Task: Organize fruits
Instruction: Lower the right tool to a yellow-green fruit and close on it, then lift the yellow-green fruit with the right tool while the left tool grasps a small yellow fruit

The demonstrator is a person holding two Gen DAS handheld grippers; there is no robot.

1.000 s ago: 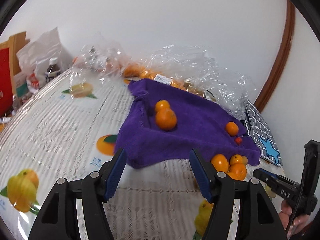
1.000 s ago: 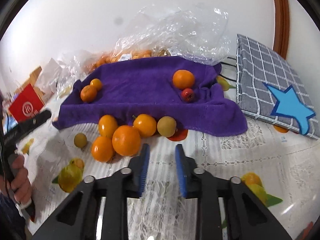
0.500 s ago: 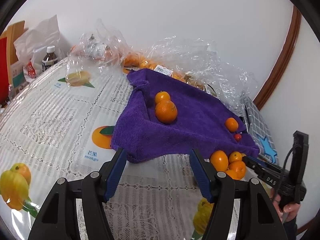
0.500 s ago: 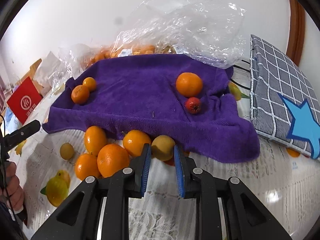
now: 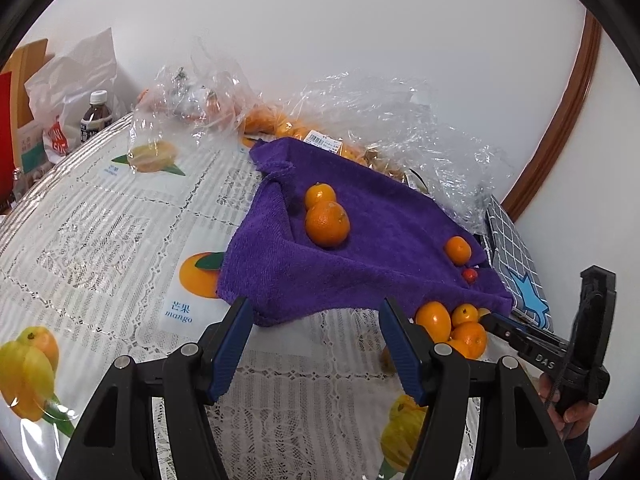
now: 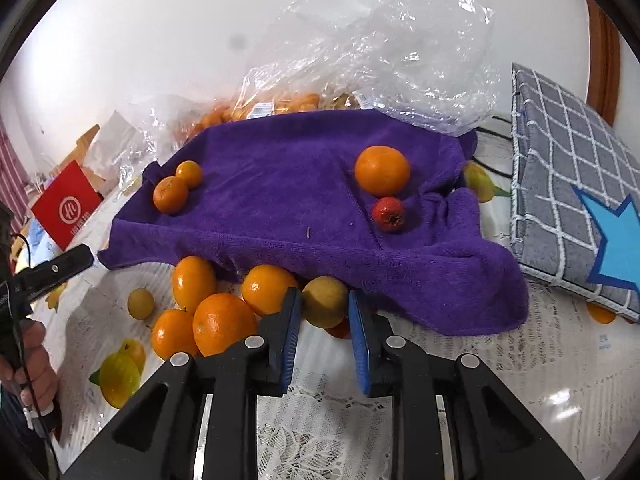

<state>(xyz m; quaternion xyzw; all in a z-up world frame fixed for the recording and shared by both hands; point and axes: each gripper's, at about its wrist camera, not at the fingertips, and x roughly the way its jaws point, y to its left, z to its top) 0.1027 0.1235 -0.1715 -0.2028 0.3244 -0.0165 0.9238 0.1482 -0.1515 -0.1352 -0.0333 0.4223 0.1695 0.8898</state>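
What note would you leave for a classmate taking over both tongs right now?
Right tongs: shut on the yellow-green fruit at the towel's near edge.
Left tongs: open, empty, above the tablecloth.
Done: three oranges and a red fruit lie on the towel.
Left: lift the gripped fruit onto the towel, then the loose oranges and a small yellowish fruit beside it.

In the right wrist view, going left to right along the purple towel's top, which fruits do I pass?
On the purple towel: mandarin → smaller mandarin → big orange → small red fruit.
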